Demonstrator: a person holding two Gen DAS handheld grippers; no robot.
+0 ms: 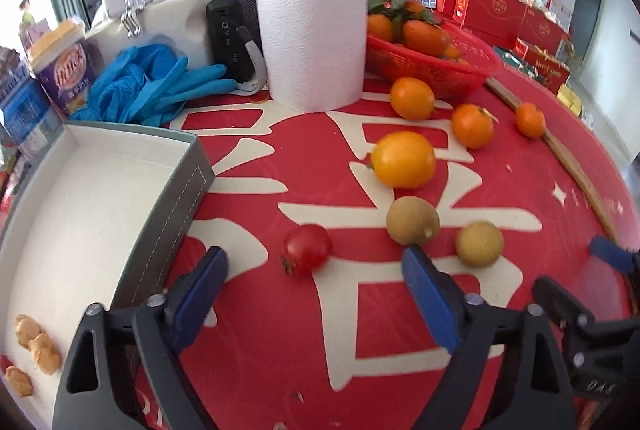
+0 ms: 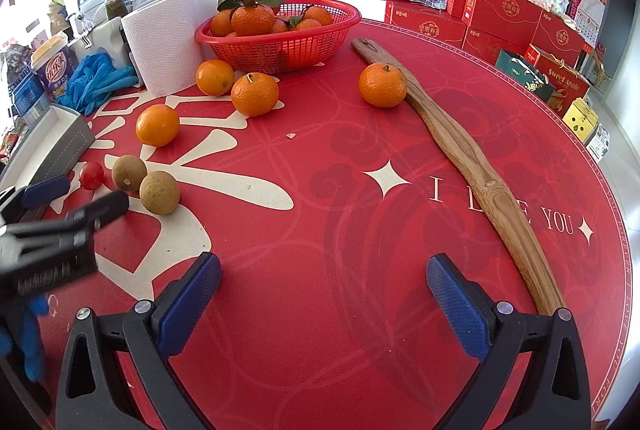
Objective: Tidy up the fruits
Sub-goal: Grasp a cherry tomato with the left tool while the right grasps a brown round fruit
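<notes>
A cherry tomato (image 1: 306,248) lies on the red table mat between the fingertips of my left gripper (image 1: 316,266), which stands open; its pads do not touch the fruit. Just right of it are two brownish round fruits (image 1: 412,220) (image 1: 479,244). Further back lie several loose oranges (image 1: 403,160) and a red basket (image 1: 440,70) holding more. A shallow grey box (image 1: 172,214) sits at the left. My right gripper (image 2: 324,270) is open over bare mat with nothing between its fingers. In the right wrist view the left gripper (image 2: 84,196) is beside the tomato (image 2: 91,175).
A paper towel roll (image 1: 312,42), blue gloves (image 1: 152,86) and a printed cup (image 1: 64,66) stand behind the box. A long wooden stick (image 2: 472,158) lies across the mat's right side with an orange (image 2: 382,85) against it. Red gift boxes (image 2: 500,14) line the back.
</notes>
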